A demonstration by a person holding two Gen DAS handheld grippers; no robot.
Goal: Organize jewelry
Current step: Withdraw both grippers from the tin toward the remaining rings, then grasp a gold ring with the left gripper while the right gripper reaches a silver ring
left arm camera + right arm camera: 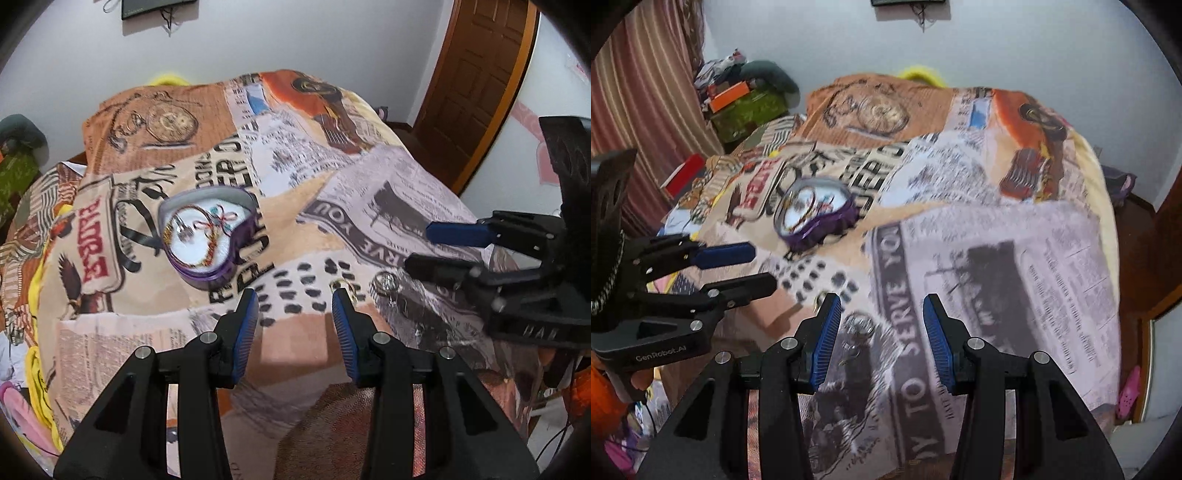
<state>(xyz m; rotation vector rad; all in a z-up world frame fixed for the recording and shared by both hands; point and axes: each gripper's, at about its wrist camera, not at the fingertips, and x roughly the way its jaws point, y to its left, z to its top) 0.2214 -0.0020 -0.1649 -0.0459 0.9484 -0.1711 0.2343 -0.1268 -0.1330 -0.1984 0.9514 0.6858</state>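
Note:
A purple heart-shaped box lies open on the printed bedspread, with a beaded bracelet and silver earrings on its white lining. It also shows blurred in the right wrist view. A small gold ring lies by my left gripper's right fingertip. A silver earring lies just right of it, also seen in the right wrist view. My left gripper is open and empty. My right gripper is open and empty, with the silver earring near its left finger.
The patchwork-print bedspread covers the bed. A wooden door stands at the back right. Clutter, a green bag and a striped curtain are at the left. Yellow fabric hangs along the bed's left edge.

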